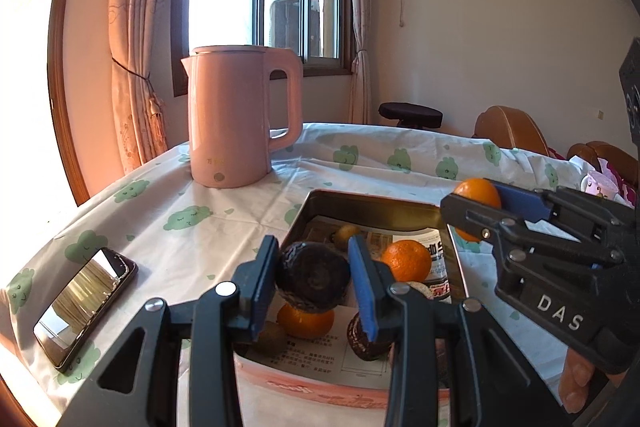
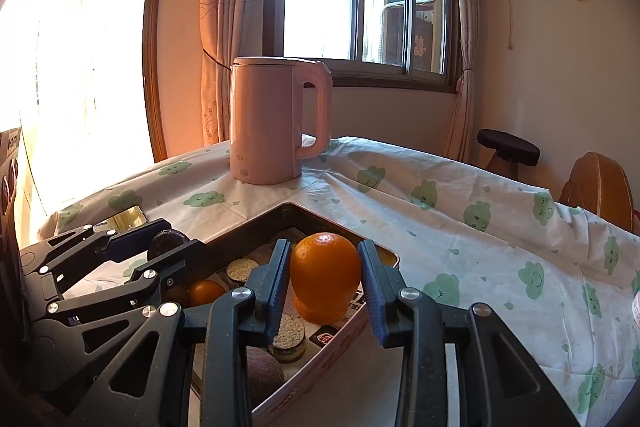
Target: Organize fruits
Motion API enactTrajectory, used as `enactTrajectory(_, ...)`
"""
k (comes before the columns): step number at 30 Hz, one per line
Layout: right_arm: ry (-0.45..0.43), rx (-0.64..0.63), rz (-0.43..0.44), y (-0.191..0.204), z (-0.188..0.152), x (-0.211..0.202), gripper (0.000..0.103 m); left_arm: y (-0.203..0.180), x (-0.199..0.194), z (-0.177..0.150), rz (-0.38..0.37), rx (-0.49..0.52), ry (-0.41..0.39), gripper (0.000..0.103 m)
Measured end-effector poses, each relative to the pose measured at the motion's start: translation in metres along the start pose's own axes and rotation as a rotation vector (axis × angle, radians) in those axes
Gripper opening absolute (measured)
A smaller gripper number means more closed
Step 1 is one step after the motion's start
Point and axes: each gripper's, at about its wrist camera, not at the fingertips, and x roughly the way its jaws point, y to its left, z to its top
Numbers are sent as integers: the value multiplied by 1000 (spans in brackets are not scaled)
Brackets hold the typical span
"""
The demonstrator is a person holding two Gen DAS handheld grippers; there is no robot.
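Note:
A shallow metal tray (image 1: 372,205) lined with printed paper sits on the table and holds oranges (image 1: 406,259), dark wrinkled fruits (image 1: 366,341) and small round items. My left gripper (image 1: 314,279) is shut on a dark wrinkled fruit (image 1: 314,277) and holds it above the tray. My right gripper (image 2: 325,277) is shut on an orange (image 2: 325,265) above the tray's right side; it also shows in the left wrist view (image 1: 478,201). The left gripper with its dark fruit (image 2: 166,241) shows at the left of the right wrist view.
A pink kettle (image 1: 240,115) stands behind the tray on the cloud-print tablecloth (image 1: 224,223). A phone (image 1: 84,303) lies to the tray's left near the table edge. A stool (image 1: 410,115) and brown chairs (image 1: 510,129) stand beyond the table.

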Motion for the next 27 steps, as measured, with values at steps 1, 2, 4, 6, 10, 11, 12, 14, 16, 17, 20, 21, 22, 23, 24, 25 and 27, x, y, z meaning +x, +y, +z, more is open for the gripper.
enactTrajectory(1, 6, 1, 5, 2, 0, 3, 37, 1, 0, 0, 2, -1, 0, 38)
enactTrajectory(2, 13, 3, 10, 3, 0, 7, 37, 3, 0, -1, 2, -2, 2, 38)
enactTrajectory(4, 27, 5, 17, 5, 0, 14, 37, 5, 1, -1, 7, -5, 5, 38)
enactTrajectory(6, 38, 2, 23, 7, 0, 19, 37, 8, 3, -2, 10, -10, 11, 38)
enactTrajectory(10, 65, -14, 35, 14, -1, 29, 37, 13, 7, -3, 12, -17, 25, 38)
enactTrajectory(11, 72, -16, 37, 15, -2, 32, 37, 13, 8, -4, 12, -17, 30, 38)
enactTrajectory(12, 80, -16, 39, 16, -3, 34, 37, 14, 10, -5, 12, -17, 35, 38)
enactTrajectory(14, 95, -19, 42, 16, -5, 39, 37, 14, 12, -7, 9, -17, 46, 38)
enactTrajectory(16, 110, -22, 45, 17, -7, 43, 37, 14, 14, -7, 3, -20, 57, 38)
enactTrajectory(17, 121, -24, 46, 17, -8, 46, 37, 15, 14, -7, 2, -21, 58, 38)
enactTrajectory(20, 139, -25, 54, 18, -10, 50, 37, 14, 14, -7, 4, -22, 56, 39)
enactTrajectory(21, 143, -22, 58, 17, -11, 50, 37, 14, 14, -7, 8, -22, 57, 41)
enactTrajectory(22, 147, -17, 62, 16, -12, 51, 37, 14, 14, -7, 11, -24, 57, 44)
enactTrajectory(23, 151, -12, 64, 16, -12, 51, 37, 15, 13, -8, 12, -27, 55, 46)
enactTrajectory(24, 150, -8, 62, 15, -12, 51, 38, 15, 12, -8, 13, -31, 52, 49)
enactTrajectory(25, 147, -5, 58, 14, -12, 50, 41, 16, 11, -8, 16, -34, 49, 52)
enactTrajectory(27, 144, 3, 50, 11, -12, 49, 46, 17, 9, -8, 16, -41, 45, 58)
